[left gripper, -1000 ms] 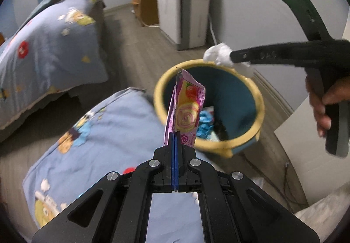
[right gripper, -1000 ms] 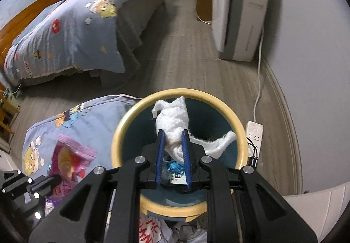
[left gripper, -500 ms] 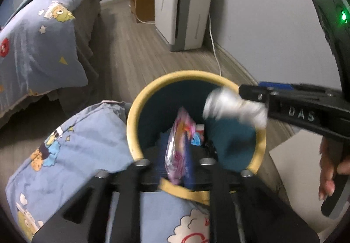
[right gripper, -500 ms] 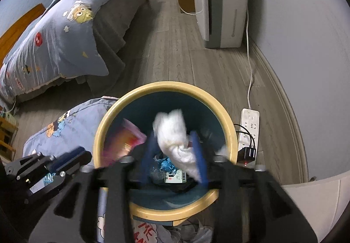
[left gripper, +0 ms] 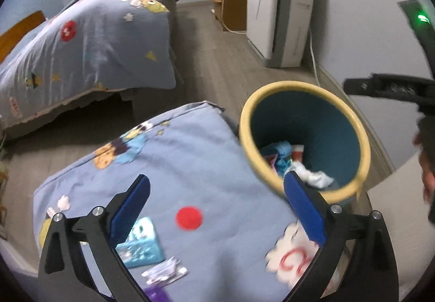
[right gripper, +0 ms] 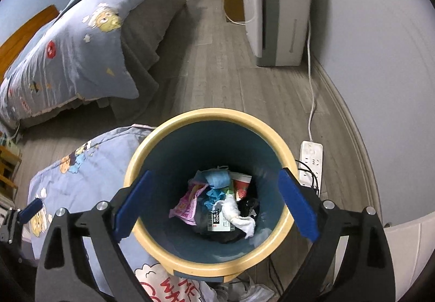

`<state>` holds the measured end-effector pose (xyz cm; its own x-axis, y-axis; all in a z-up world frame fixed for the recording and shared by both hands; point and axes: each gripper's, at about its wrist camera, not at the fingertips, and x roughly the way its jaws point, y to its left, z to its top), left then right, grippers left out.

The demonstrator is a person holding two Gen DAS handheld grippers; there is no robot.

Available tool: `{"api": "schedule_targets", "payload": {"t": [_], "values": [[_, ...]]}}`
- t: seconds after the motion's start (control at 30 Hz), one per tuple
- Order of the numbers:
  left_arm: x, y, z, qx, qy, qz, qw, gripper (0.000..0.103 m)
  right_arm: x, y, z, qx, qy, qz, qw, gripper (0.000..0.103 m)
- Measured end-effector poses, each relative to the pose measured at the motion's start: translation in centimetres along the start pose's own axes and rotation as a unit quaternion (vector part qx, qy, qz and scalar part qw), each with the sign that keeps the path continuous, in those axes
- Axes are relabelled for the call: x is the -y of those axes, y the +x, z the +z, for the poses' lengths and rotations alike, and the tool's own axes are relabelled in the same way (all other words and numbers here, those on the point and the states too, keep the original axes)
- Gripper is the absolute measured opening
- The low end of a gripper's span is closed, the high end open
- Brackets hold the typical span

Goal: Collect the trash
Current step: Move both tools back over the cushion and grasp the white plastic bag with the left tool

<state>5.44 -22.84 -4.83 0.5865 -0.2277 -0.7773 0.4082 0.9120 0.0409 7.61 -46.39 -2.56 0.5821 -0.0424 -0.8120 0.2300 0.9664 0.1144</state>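
Both grippers' jaws have just been opened wide, nothing gripped. The right gripper point(right gripper: 214, 205) is held over the yellow-rimmed bin point(right gripper: 206, 265); the pink wrapper point(right gripper: 186, 208) and white tissue point(right gripper: 239, 216) are seen lying inside. The left gripper point(left gripper: 216, 211) is held over the blue pillow point(left gripper: 190, 160) beside it.

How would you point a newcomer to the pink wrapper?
Find the round bin with the yellow rim beside the blue cartoon cushion. On the left of the trash heap at its bottom lies the pink wrapper, the only pink piece, beside a white tissue.
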Motion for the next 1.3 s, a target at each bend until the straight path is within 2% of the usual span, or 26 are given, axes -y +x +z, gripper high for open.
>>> {"api": "schedule_targets", "payload": {"t": [0.13,0.27,0.37,0.47,0.53,0.57,0.63,0.73,0.77,0.87,0.93,1.13,1.3], "values": [[-3.1,-2.9,-1.5,0.001,-0.014,0.033,0.9994,0.097,-2.3,-1.0,0.0,0.012,-0.030,0.006,0.999,0.091],[-6.1,-6.5,-2.8,0.013,0.000,0.079,0.9968,0.098,-5.0,-2.3,-0.2,0.025,-0.064,0.016,0.997,0.091],[-8.8,-9.0,-3.5,0.014,-0.019,0.074,0.9970,0.098,-6.9,-3.1,-0.7,0.025,-0.081,0.029,0.996,0.091],[-11.2,-11.5,-4.4,0.026,-0.041,0.074,0.9961,0.098,-9.4,-3.9,-1.7,0.022,-0.095,0.048,0.994,0.097],[-12.2,-12.8,-5.3,0.039,-0.037,0.068,0.9962,0.098,-10.9,-4.3,-2.3,0.018,-0.102,0.056,0.993,0.097],[-12.4,-13.6,-5.9,0.051,-0.024,0.074,0.9957,0.098,-11.9,-4.5,-2.8,0.012,-0.107,0.064,0.992,0.097],[-12.4,-14.1,-6.9,0.035,-0.006,0.075,0.9965,0.098,-13.4,-4.7,-3.7,0.002,-0.116,0.068,0.991,0.097],[-13.4,-15.0,-8.1,0.042,-0.035,0.110,0.9924,0.098,-16.0,-5.4,-5.6,-0.008,-0.135,0.073,0.988,0.097],[-13.8,-15.3,-8.6,0.046,-0.046,0.101,0.9928,0.098,-16.7,-5.7,-6.3,-0.009,-0.140,0.080,0.987,0.097],[-15.0,-15.4,-10.1,0.046,-0.070,0.072,0.9939,0.098,-18.5,-5.9,-8.2,-0.024,-0.151,0.094,0.984,0.097],[-15.5,-14.9,-11.2,0.036,-0.077,0.086,0.9926,0.098,-19.5,-5.7,-9.4,-0.029,-0.155,0.087,0.984,0.097],[-17.7,-13.6,-14.3,0.023,-0.127,0.035,0.9909,0.098,-21.9,-4.0,-12.3,-0.058,-0.173,0.068,0.981,0.097],[-18.3,-10.6,-16.1,-0.028,-0.152,0.048,0.9868,0.098,-23.0,-2.6,-13.5,-0.072,-0.165,0.062,0.982,0.097]]}}
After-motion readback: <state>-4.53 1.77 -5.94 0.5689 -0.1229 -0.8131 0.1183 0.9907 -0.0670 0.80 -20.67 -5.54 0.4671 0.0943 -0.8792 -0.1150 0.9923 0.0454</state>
